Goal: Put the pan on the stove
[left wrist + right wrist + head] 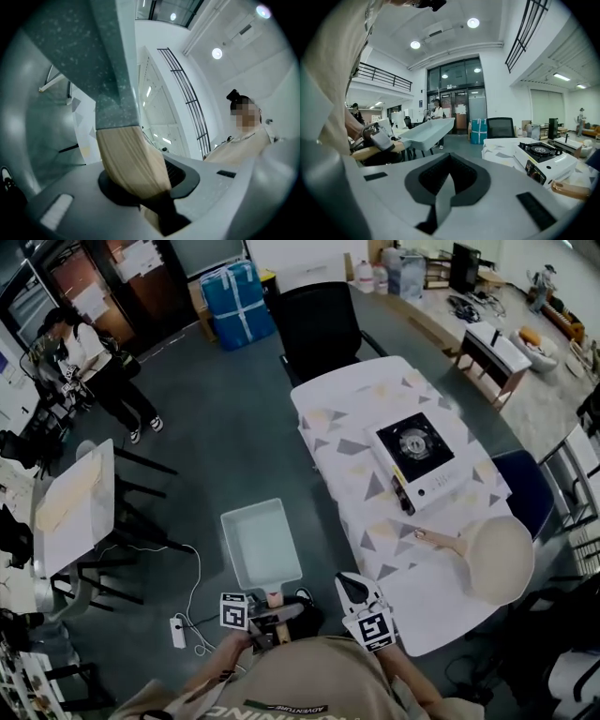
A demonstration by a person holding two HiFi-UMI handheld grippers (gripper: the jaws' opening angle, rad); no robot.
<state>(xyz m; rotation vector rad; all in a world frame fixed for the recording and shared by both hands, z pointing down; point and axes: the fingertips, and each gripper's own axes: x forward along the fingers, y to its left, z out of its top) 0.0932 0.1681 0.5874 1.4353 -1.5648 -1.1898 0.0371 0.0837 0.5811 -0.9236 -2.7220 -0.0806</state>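
A pale grey-green rectangular pan (261, 542) hangs over the floor left of the table, and my left gripper (273, 602) is shut on its wooden handle (131, 159). The left gripper view shows the pan's body (70, 42) rising above the jaws. The right gripper view shows the same pan (426, 131) level at the left. The portable gas stove (424, 457) (541, 157) stands on the patterned table (375, 399). A round beige pan (500, 559) with a wooden handle (572, 190) lies on the table near the stove. My right gripper (350, 589) (445, 194) is shut and empty, close to my body.
A black office chair (319, 324) stands at the table's far end and a blue chair (530, 488) at its right side. A power strip (178, 631) with its cable lies on the floor. A person (89, 357) stands far left, near a side table (75, 507).
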